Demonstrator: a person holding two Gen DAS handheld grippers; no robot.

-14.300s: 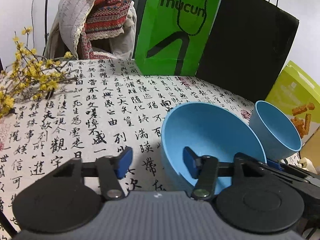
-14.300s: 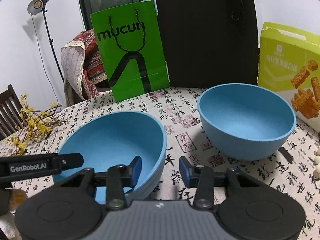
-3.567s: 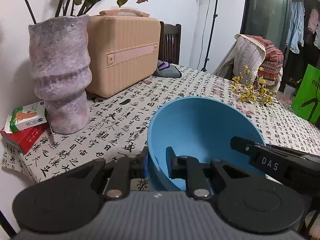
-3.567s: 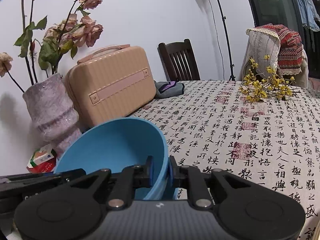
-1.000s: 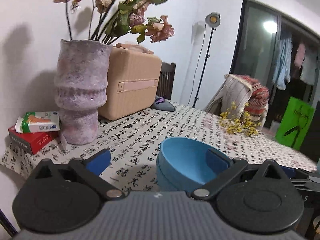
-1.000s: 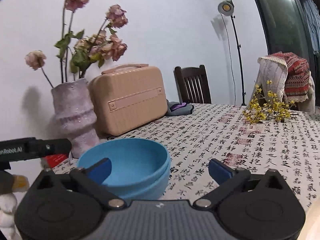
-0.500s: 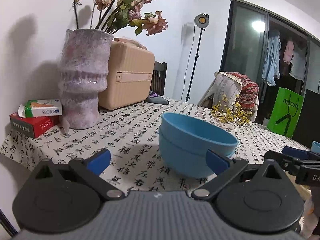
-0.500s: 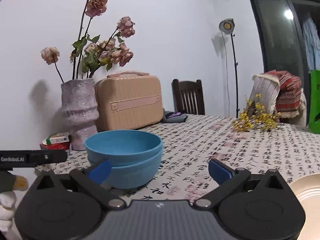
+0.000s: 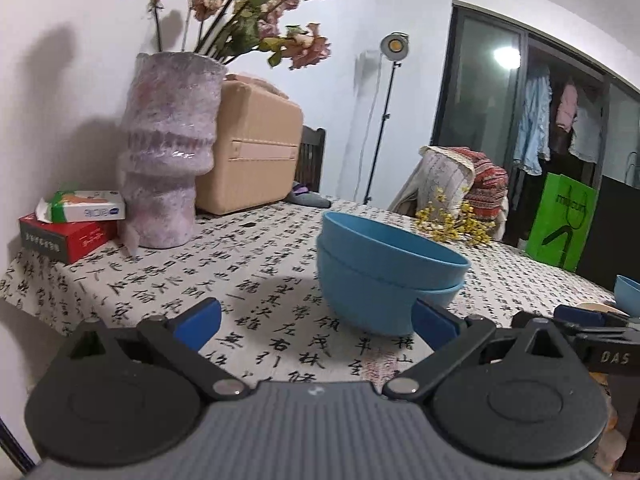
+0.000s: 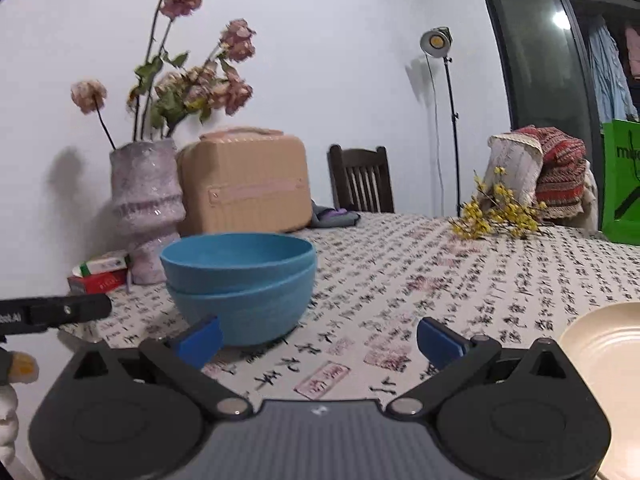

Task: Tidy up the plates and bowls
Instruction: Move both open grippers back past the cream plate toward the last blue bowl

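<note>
Two blue bowls (image 9: 384,276) sit nested near the tabletop's (image 10: 460,264) left edge, just in front of the vase (image 9: 168,148). Both our grippers, left (image 9: 316,320) and right (image 10: 318,336), are spread wide, holding nothing, clear of the stack.

We judge the bowls light, rigid, matte plastic or similar: not very fragile, not slick. Best hold is a rim pinch, one finger inside the wall; pinching both rims together would lift the stack.

Only the right view shows a cream plate (image 10: 604,356) at the near edge. Only the left view shows another blue bowl (image 9: 628,294) far right.
</note>
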